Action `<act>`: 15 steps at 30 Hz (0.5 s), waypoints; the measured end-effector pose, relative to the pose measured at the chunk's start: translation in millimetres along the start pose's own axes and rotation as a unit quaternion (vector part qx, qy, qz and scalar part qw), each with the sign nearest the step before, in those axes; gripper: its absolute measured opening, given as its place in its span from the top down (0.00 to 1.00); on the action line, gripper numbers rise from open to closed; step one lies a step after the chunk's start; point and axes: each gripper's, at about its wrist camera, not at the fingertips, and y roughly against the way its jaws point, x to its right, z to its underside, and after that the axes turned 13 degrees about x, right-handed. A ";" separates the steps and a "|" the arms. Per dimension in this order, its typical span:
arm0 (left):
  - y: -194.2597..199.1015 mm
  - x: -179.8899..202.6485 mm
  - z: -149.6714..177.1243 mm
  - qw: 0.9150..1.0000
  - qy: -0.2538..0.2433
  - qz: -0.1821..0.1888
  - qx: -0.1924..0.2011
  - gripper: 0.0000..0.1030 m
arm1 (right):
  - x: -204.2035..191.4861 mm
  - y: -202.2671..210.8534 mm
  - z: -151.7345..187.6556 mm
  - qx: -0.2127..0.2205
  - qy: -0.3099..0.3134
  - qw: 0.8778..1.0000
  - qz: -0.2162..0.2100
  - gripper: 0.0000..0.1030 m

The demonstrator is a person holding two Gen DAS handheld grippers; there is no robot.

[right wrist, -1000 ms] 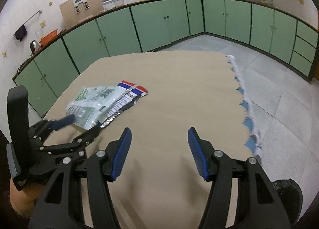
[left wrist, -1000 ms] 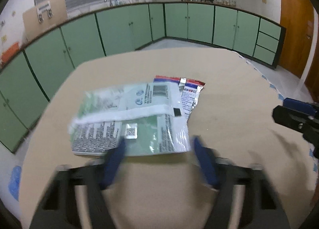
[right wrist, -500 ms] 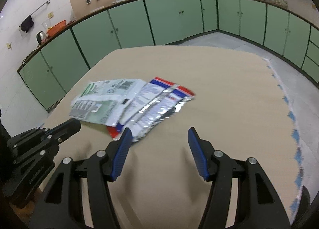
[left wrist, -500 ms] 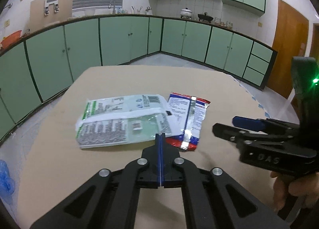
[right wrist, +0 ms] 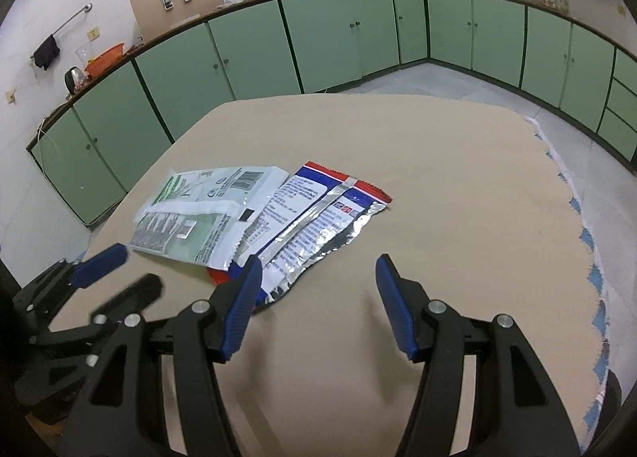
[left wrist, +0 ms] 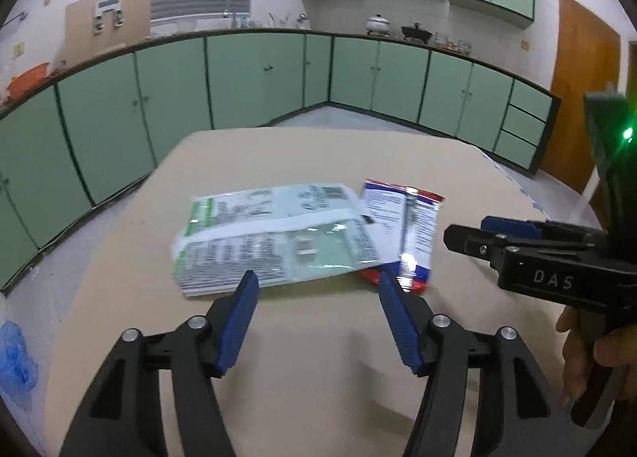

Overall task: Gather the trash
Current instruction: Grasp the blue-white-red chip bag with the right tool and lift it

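Two flat wrappers lie on the tan table [left wrist: 318, 154]. A green-and-white wrapper [left wrist: 274, 234] [right wrist: 199, 214] overlaps a red, blue and silver wrapper [left wrist: 406, 218] [right wrist: 318, 214]. My left gripper [left wrist: 316, 285] [right wrist: 137, 269] hovers just short of the green wrapper's near edge; its jaws are opening with nothing between them. My right gripper [right wrist: 318, 261] [left wrist: 473, 232] sits to the right of the pile, jaws opening a little and empty. Its left fingertip [right wrist: 249, 281] is over the silver wrapper's near corner.
Green cabinets ring the room behind the table. A blue bag [left wrist: 16, 361] lies on the floor at the left. The table's right edge carries a blue-and-white fringe [right wrist: 589, 238]. A person's hand [left wrist: 577, 357] holds the right gripper.
The left gripper went from open to fully shut, then opened again. The right gripper moved left, closer to the wrappers. The wrappers lie in the same overlap.
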 end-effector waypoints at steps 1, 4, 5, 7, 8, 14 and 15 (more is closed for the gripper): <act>1.4 -4.9 0.3 1.000 0.000 -0.007 0.001 0.40 | -3.1 -4.3 0.7 -0.003 0.002 1.000 -0.001 0.42; 0.1 -21.2 -0.8 1.000 0.004 -0.023 -0.001 0.40 | -11.5 -16.9 1.8 -0.012 0.007 1.000 -0.004 0.41; 0.8 -25.8 -1.2 1.000 0.008 -0.025 0.000 0.40 | -13.8 -21.5 2.2 -0.017 0.008 1.000 -0.006 0.40; 1.3 -34.2 -1.8 1.000 0.016 -0.027 0.001 0.40 | -19.5 -31.3 3.8 -0.030 0.012 0.999 -0.010 0.39; 1.6 -36.5 -1.5 0.999 0.018 -0.028 0.001 0.40 | -22.1 -35.9 4.9 -0.037 0.014 0.999 -0.014 0.39; 1.0 -41.9 2.0 1.000 0.022 -0.022 -0.002 0.40 | -32.1 -48.1 5.6 -0.058 0.050 0.997 -0.009 0.49; 1.1 -42.6 2.3 0.999 0.024 -0.022 -0.002 0.40 | -31.6 -47.5 5.3 -0.056 0.054 0.997 -0.011 0.62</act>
